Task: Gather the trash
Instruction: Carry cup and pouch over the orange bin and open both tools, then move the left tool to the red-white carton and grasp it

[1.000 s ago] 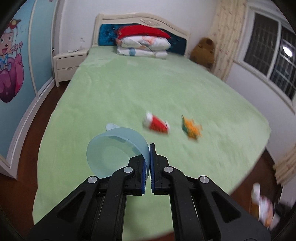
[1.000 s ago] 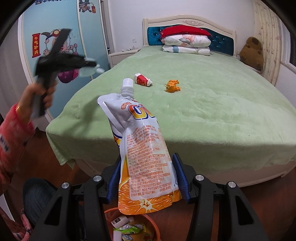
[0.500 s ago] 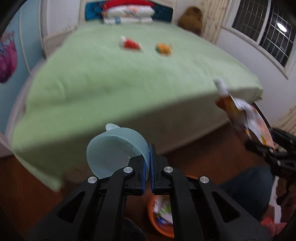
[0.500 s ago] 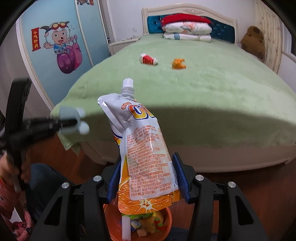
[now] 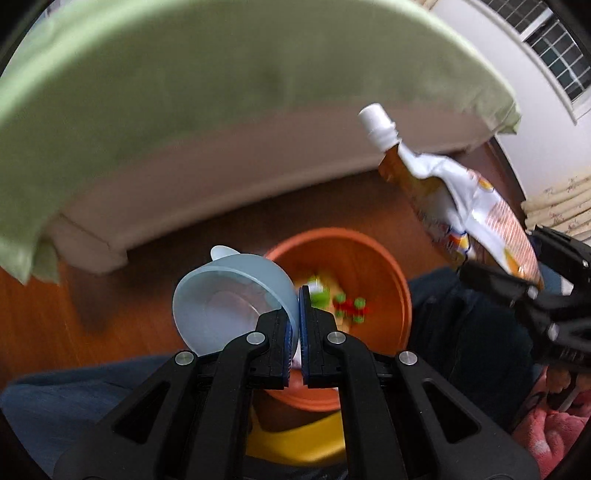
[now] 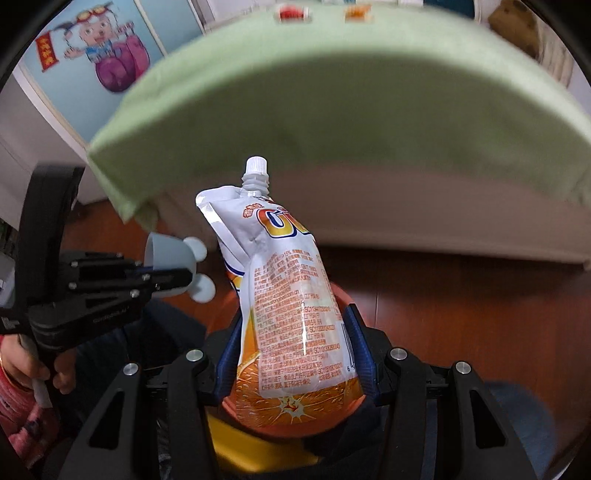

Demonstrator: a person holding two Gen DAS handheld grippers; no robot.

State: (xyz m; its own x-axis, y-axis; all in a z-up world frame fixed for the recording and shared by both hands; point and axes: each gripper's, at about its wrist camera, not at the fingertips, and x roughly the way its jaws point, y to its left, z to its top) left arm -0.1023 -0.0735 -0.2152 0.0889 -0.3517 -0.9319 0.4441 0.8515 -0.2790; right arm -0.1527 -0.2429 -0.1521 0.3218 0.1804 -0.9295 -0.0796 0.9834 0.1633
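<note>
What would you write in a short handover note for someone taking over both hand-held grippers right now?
Left hand-held gripper: shut on the pale blue cup, above the orange bin.
Right hand-held gripper: shut on the orange juice pouch, also over the bin.
Done: some trash lies in the bin.
Left: drop both items in; fetch the red wrapper and orange scrap from the bed.

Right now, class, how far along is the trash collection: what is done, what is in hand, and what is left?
Done: some litter already lies in the orange bin. In hand: the left tool grips a pale blue plastic cup above the bin; the right tool grips an orange juice pouch. Left: dropping both in, then the red wrapper and orange wrapper on the bed.
</note>
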